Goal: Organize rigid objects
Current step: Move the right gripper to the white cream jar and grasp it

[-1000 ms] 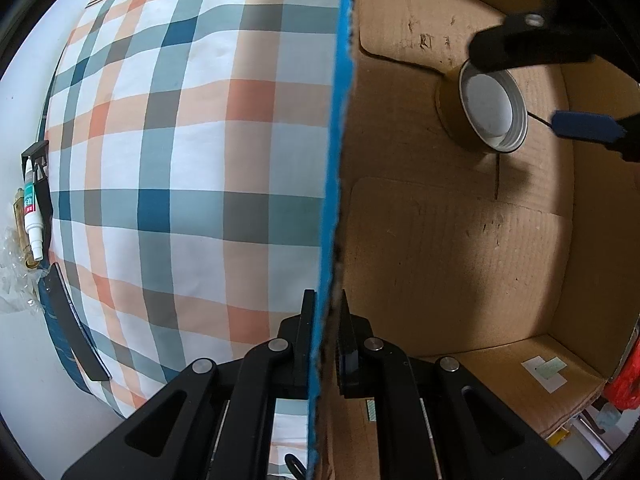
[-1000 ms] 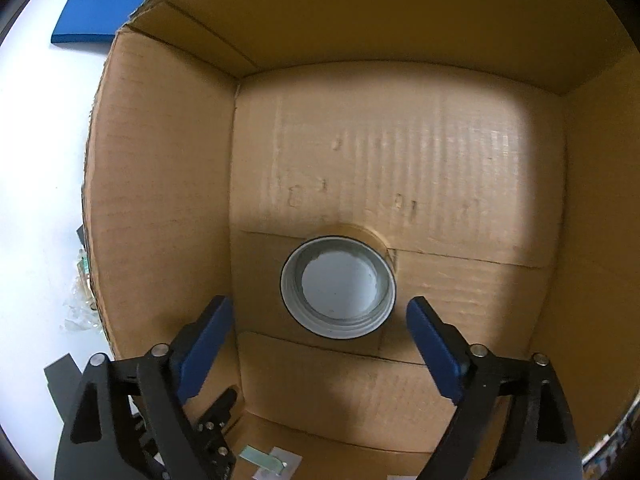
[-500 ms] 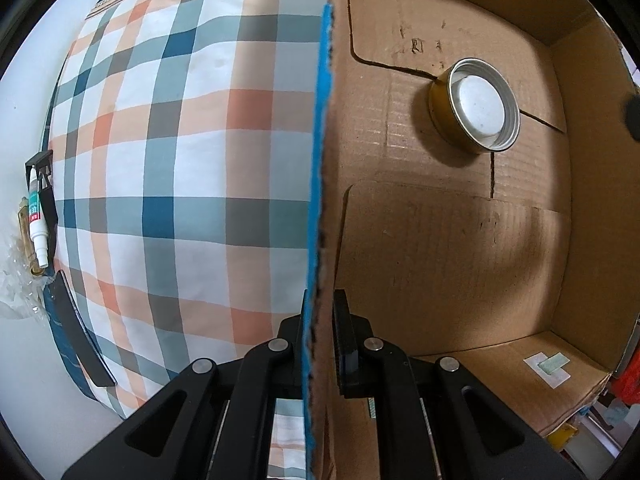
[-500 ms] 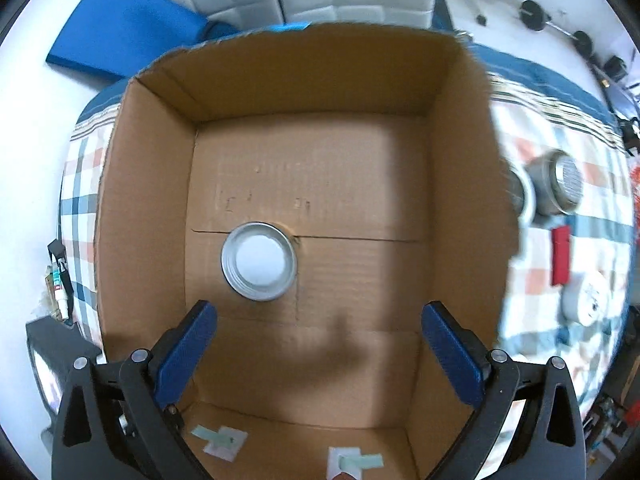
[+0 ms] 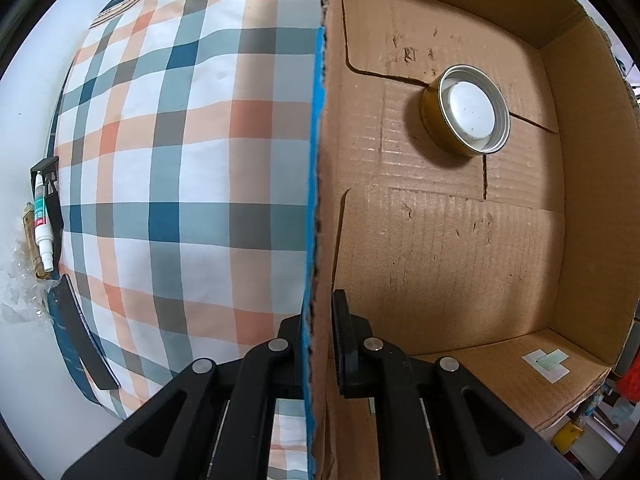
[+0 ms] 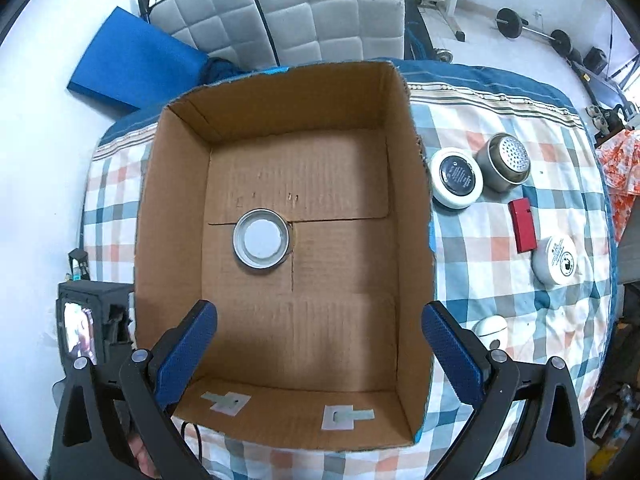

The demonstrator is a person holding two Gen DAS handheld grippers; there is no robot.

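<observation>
An open cardboard box (image 6: 412, 216) stands on a checked cloth. A gold round tin (image 6: 261, 239) lies on the box floor, its white inside facing up; it also shows in the left wrist view (image 5: 466, 110). My left gripper (image 5: 318, 320) is shut on the box's left wall (image 5: 320, 208). My right gripper (image 6: 318, 344) is open and empty, high above the box's near side. Right of the box lie a white jar with a black lid (image 6: 456, 178), a metal shaker tin (image 6: 506, 162), a red case (image 6: 522, 225), a white round tub (image 6: 558, 260) and a white oval thing (image 6: 490, 330).
The checked cloth (image 5: 168, 168) covers a low surface on a white floor. A white tube (image 5: 42, 222) and a black strip (image 5: 82, 344) lie at the cloth's left edge. A blue mat (image 6: 132, 66), grey cushions (image 6: 280, 12) and gym weights (image 6: 532, 32) lie beyond.
My right gripper has risen out of the box, away from the tin, and now looks down on the whole box. My left gripper has kept its hold on the wall.
</observation>
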